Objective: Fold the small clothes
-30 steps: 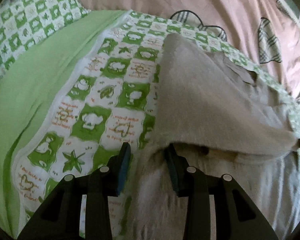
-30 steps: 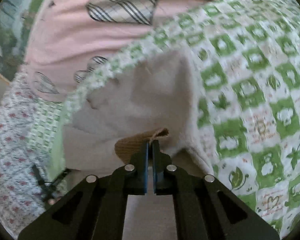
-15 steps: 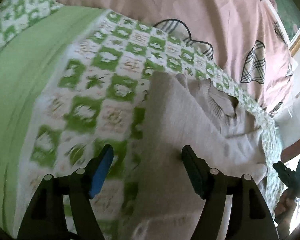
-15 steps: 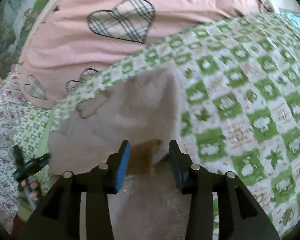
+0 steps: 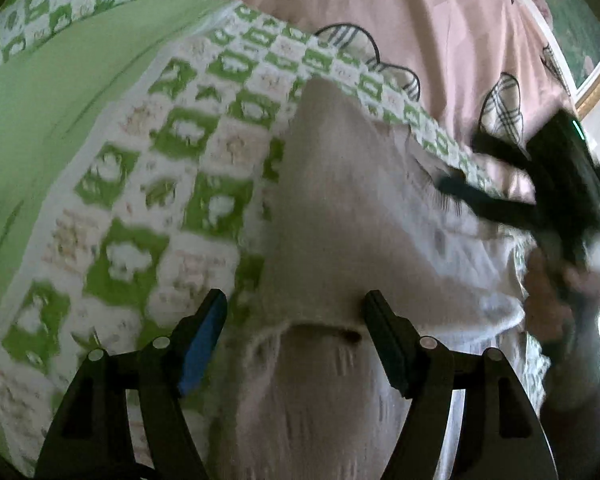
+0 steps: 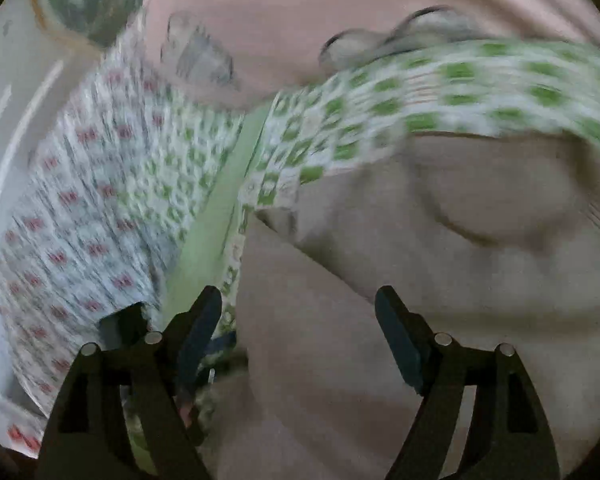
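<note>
A small beige knitted sweater (image 5: 340,200) lies folded over on the green-and-white checked bed cover (image 5: 160,168). My left gripper (image 5: 296,320) is open and empty, its jaws wide apart above the sweater's folded near edge. My right gripper (image 6: 300,320) is also open and empty, hovering over the sweater (image 6: 440,260) near its collar side. The right gripper (image 5: 480,184) shows in the left wrist view too, held in a hand at the sweater's right end. Both views are blurred by motion.
A pink quilt with plaid hearts (image 5: 400,12) lies bunched behind the sweater. A plain green sheet (image 5: 40,100) is at the left. A red-flowered white cloth (image 6: 68,220) hangs at the bed's side. A picture frame (image 5: 592,80) is on the wall.
Both grippers let go of the sweater's edge and opened wide. The right gripper swung across toward the sweater's collar end; the left one lifted and pulled back slightly.
</note>
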A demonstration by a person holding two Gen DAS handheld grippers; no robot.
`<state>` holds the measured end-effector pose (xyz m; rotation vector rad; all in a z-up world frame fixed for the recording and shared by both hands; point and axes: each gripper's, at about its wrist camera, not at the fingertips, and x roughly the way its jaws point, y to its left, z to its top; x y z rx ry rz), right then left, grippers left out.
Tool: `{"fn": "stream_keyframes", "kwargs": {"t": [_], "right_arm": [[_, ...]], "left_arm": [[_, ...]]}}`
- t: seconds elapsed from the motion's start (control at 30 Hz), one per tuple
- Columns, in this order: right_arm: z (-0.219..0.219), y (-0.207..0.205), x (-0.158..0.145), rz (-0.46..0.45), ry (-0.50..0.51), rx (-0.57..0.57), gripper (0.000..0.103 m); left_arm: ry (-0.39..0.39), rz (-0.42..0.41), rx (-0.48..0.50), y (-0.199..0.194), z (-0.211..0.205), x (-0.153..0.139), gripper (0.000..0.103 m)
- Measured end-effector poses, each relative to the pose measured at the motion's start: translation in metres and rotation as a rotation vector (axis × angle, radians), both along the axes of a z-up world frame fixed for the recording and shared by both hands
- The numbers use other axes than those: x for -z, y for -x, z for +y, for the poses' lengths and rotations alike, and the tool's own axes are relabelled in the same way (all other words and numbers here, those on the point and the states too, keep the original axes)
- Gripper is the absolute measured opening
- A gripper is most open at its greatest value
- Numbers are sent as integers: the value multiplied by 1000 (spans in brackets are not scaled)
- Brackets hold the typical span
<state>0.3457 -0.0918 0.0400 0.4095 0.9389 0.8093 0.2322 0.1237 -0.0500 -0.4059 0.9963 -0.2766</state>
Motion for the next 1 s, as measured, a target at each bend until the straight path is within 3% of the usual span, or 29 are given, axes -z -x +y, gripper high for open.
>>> {"fn": "stream_keyframes", "kwargs": {"t": [0.13, 0.2, 0.37, 0.53, 0.7, 0.9, 0.97, 1.0], "right_arm": [[60, -34, 23, 88, 58, -130, 81], [84, -44, 32, 112, 41, -189, 81], [106, -65, 32, 136, -243, -204, 84], [69, -65, 30, 140, -427, -123, 84], [-13, -31, 8, 29, -273, 43, 84], [-138, 42, 0, -60, -55, 222, 81], [-174, 69, 2, -79, 16, 308, 59], [-193, 85, 5, -77, 45, 342, 54]], "left_arm": [[29, -7, -3, 12, 2, 5, 71], [47, -6, -8, 15, 3, 6, 71], [56, -17, 1, 17, 5, 1, 71], [12, -48, 5, 1, 10, -13, 71], [-16, -33, 24, -31, 10, -14, 71], [-74, -18, 18, -60, 8, -9, 70], [-88, -23, 9, -64, 8, -6, 70], [-93, -27, 3, -66, 7, -4, 68]]}}
